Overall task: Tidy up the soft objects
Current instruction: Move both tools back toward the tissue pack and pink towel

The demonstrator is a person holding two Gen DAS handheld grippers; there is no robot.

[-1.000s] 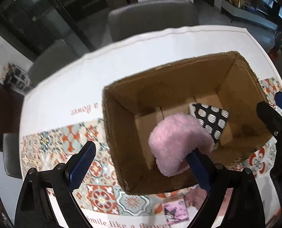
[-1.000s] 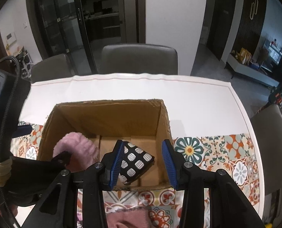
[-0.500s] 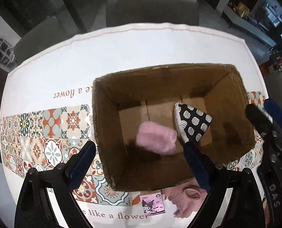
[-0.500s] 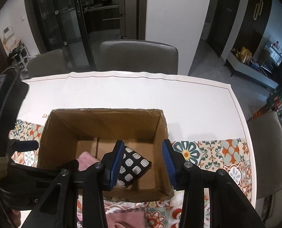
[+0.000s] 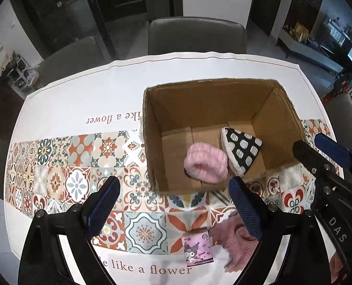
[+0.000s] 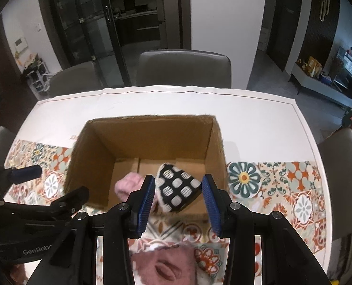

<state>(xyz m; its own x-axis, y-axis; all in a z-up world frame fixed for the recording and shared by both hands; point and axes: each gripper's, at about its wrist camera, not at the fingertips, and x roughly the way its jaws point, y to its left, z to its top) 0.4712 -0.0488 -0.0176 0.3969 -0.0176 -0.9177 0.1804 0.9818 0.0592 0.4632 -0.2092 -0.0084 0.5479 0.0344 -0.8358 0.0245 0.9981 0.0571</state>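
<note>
An open cardboard box [image 5: 152, 142] stands on the table; it also shows in the right wrist view [image 6: 214, 140]. Inside lie a fluffy pink object [image 5: 205, 165] and a black pouch with white dots [image 5: 241, 150], touching each other; both show in the right wrist view, the pink one [image 6: 128, 185] and the pouch [image 6: 177, 190]. My left gripper [image 5: 173, 207] is open and empty, in front of the box. My right gripper [image 6: 178, 203] is open and empty above the box's near wall. A mauve soft cloth [image 6: 166, 266] lies below it, also seen in the left wrist view [image 5: 233, 242].
A small pink cartoon-print box [image 5: 198, 247] stands on the patterned tablecloth [image 5: 69, 166] beside the mauve cloth. Grey chairs [image 6: 184, 68] ring the far and right sides of the white table [image 6: 259, 128]. The right gripper's body [image 5: 330, 182] reaches in beside the box.
The left gripper let the fluffy pink object go; it dropped into the box beside the dotted pouch. Both grippers drew back and up from the box.
</note>
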